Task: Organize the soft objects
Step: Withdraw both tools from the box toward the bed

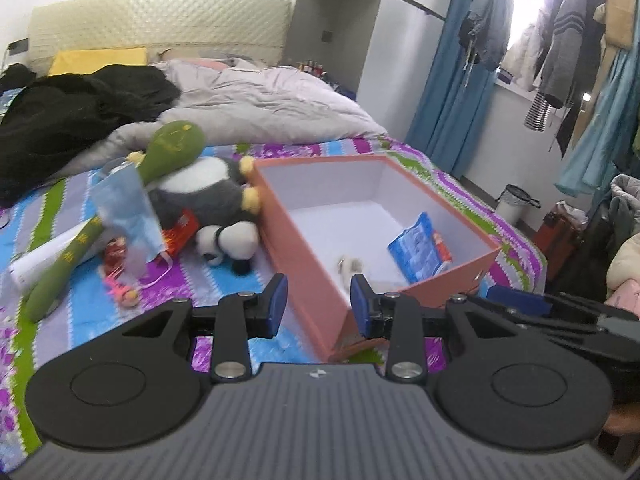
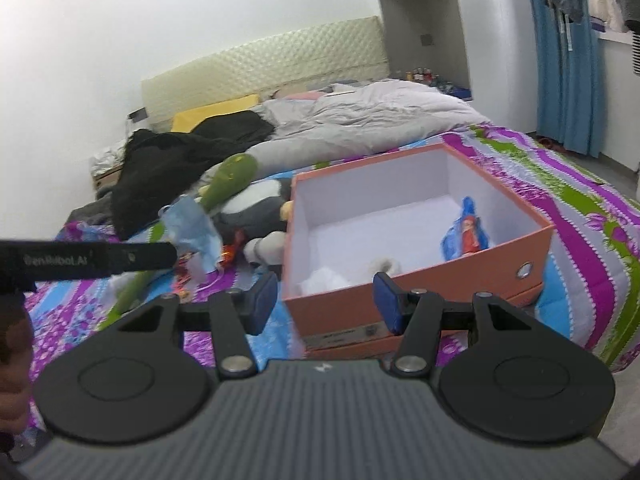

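An orange box (image 1: 304, 248) (image 2: 460, 276) with a white inside stands open on the striped bedspread. It holds a blue packet (image 1: 418, 252) (image 2: 466, 236) and small white fluffy bits (image 2: 324, 280). Left of the box lie a grey-and-white penguin plush (image 1: 204, 192) (image 2: 256, 204), a long green plush (image 1: 172, 144) (image 2: 234, 176), a small panda plush (image 1: 232, 244) (image 2: 266, 246) and a blue face mask (image 1: 124, 208) (image 2: 194, 228). My left gripper (image 1: 319, 304) hovers open over the box's near corner, holding nothing. My right gripper (image 2: 325, 304) is open before the box's front wall, also with nothing in it.
A rumpled grey duvet (image 1: 260, 96) and black clothing (image 1: 72, 112) cover the head of the bed. A red packet (image 1: 182, 232) and a white paper roll (image 1: 44, 256) lie among the toys. Hanging clothes (image 1: 560, 52), a blue curtain (image 2: 568, 64) and a bin (image 1: 514, 200) stand right of the bed.
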Demonstrator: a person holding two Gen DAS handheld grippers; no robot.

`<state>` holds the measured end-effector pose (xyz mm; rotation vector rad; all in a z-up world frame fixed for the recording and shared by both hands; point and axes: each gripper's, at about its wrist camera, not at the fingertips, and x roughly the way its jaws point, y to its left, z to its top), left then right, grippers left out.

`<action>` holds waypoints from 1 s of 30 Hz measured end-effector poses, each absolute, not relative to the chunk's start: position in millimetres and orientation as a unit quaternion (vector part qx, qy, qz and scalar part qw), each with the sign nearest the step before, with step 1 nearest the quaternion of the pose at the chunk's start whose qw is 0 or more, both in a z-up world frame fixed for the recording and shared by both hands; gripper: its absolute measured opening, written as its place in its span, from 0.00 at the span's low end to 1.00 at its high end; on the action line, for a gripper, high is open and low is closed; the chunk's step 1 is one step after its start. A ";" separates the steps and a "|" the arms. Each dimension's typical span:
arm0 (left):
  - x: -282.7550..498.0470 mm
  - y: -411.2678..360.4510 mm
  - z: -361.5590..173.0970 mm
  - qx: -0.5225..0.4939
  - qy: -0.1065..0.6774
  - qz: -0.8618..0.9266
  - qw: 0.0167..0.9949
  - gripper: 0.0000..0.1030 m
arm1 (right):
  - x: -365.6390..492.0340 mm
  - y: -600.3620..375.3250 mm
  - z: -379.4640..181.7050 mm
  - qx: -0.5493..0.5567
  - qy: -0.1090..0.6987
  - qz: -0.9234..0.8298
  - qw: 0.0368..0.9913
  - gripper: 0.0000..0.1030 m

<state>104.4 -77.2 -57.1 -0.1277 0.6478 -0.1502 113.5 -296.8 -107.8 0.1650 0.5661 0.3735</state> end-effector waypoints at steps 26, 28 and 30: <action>60.8 -1.1 -100.8 -0.118 0.349 -0.002 0.930 0.39 | 85.0 -224.8 -125.3 0.052 0.313 0.256 0.913 0.54; 67.8 4.1 -105.6 -0.120 0.351 0.000 0.928 0.39 | 87.6 -218.4 -129.3 0.044 0.315 0.258 0.912 0.54; 75.0 9.7 -112.3 -0.122 0.356 0.002 0.926 0.39 | 91.5 -214.2 -132.8 0.044 0.318 0.259 0.911 0.54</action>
